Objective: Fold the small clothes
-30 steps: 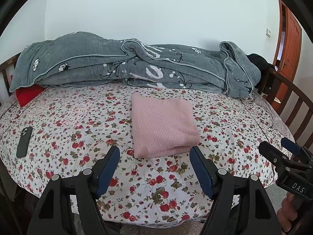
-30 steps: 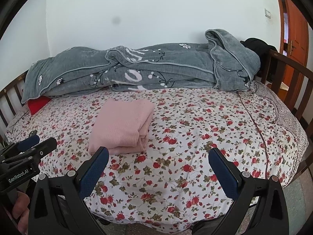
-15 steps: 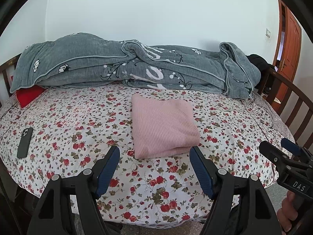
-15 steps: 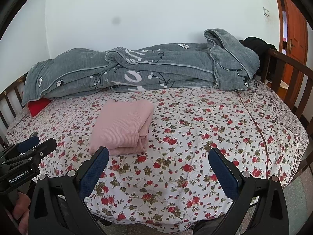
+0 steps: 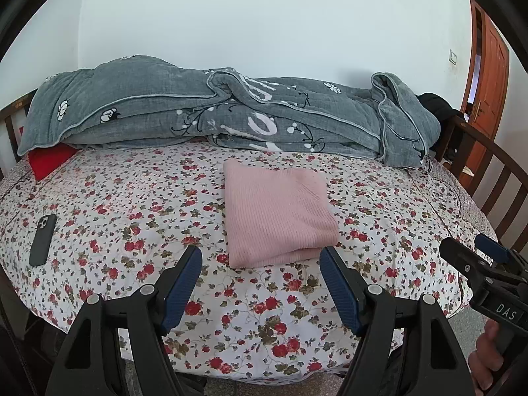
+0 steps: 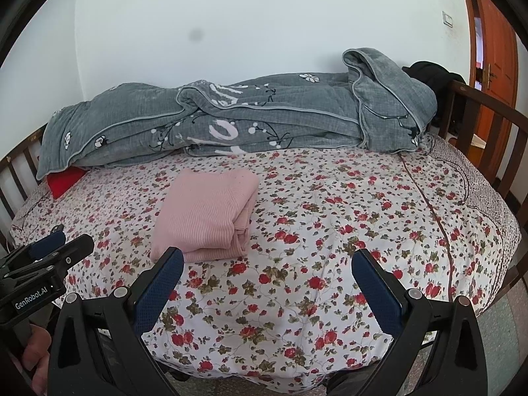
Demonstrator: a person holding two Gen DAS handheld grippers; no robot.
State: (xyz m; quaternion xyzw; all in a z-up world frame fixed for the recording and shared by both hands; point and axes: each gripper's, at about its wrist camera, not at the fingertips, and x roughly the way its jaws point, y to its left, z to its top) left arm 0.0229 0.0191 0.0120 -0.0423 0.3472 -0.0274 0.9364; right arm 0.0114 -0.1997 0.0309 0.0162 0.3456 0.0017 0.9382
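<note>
Left tongs (image 5: 260, 260): held level at the near edge of the bed (image 5: 99, 198), jaws spread wide with nothing between them; blue pads (image 5: 183, 283) face inward.
Right tongs (image 6: 267, 270): also at the near edge of the bed, jaws spread wide and empty, blue pads (image 6: 376, 290) facing each other.
Right hand (image 5: 491, 359): seen from the left wrist camera at the bed's near right corner, fingers wrapped around the black handle below the tongs.
Left hand (image 6: 31, 359): seen from the right wrist camera at the bed's near left corner, gripping its handle from below.
</note>
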